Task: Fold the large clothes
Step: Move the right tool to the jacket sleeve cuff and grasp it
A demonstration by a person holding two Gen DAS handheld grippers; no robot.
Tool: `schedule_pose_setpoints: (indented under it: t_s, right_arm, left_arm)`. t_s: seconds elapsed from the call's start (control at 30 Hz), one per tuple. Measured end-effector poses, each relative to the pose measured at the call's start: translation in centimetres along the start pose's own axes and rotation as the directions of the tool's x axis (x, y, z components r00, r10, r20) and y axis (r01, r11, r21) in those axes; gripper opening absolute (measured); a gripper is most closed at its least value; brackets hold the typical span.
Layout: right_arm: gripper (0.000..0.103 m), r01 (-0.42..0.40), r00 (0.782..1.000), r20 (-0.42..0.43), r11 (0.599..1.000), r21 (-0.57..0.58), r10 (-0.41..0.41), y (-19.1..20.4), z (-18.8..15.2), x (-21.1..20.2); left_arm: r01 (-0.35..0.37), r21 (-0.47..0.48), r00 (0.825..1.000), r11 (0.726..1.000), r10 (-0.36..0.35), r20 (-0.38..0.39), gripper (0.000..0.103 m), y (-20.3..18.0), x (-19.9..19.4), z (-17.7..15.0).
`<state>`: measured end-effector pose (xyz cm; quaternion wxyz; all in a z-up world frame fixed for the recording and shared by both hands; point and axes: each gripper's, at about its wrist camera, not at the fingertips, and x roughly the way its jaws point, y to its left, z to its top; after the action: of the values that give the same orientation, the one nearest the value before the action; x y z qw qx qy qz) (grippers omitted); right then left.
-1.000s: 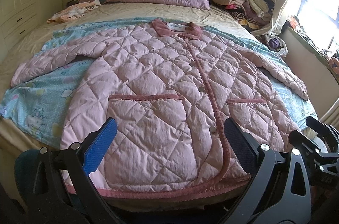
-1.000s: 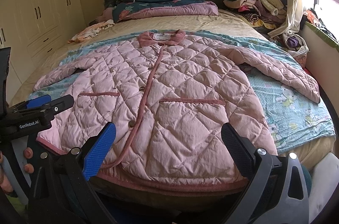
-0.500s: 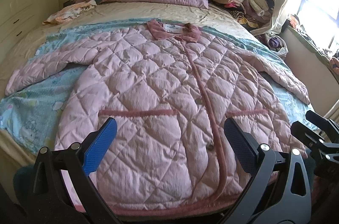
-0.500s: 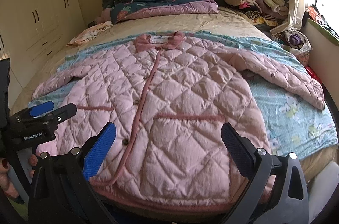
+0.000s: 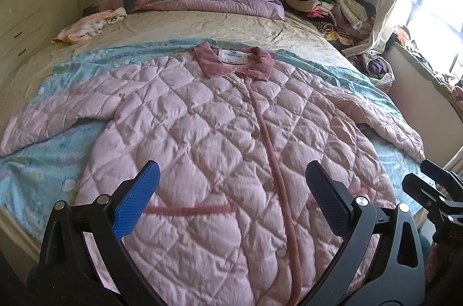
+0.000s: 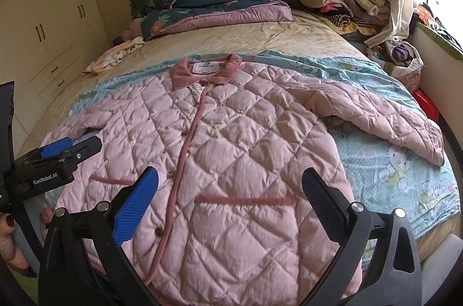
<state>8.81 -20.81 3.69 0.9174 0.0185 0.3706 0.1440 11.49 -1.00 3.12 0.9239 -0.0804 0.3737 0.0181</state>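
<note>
Pink quilted jacket [image 5: 220, 149] spread flat, front up, sleeves out, on the bed [image 5: 179, 28], ready for folding. Left hand-held gripper [image 5: 231, 202] and right hand-held gripper [image 6: 230, 202] hover spread over its near hem, holding nothing.

Both wide-open grippers, left gripper [image 5: 231, 187] and right gripper [image 6: 231, 187], advanced over the pink quilted jacket [image 5: 220, 138] hem toward its pockets

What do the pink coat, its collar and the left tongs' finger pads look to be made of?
Pink coat: padded woven fabric, probably a matte synthetic or cotton shell, puffed between diamond quilting seams. Collar: darker rose, napped like velvet or corduroy; too small to tell which. Finger pads on the left tongs: blue, fine dimpled texture, likely rubber or plastic.
</note>
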Motion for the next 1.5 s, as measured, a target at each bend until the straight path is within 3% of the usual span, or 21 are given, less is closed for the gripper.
schedule_pose_setpoints:
  t_s: [0.37,0.8,1.13,1.5]
  right_arm:
    - [0.099,-0.001,1.000,0.002,1.000,-0.002,0.001,-0.4,4.4,2.8]
    - [0.099,0.013,0.995,0.100,0.996,0.086,-0.022,-2.9,11.2,4.6]
    - [0.099,0.124,0.983,0.098,0.959,0.253,-0.153,-10.3,12.9,7.7]
    - [0.099,0.247,0.962,0.007,0.880,0.406,-0.274,-19.1,10.2,10.7]
  left_arm:
    - [0.003,0.018,1.000,1.000,-0.003,-0.005,0.095,-0.8,3.1,3.6]
    - [0.012,0.014,1.000,1.000,-0.012,-0.004,0.095,-1.0,6.0,7.8]
    - [0.014,-0.010,0.999,1.000,-0.014,-0.041,0.095,-1.5,10.0,10.1]
    - [0.035,0.010,0.995,0.999,-0.034,-0.093,0.095,-4.7,13.9,10.8]
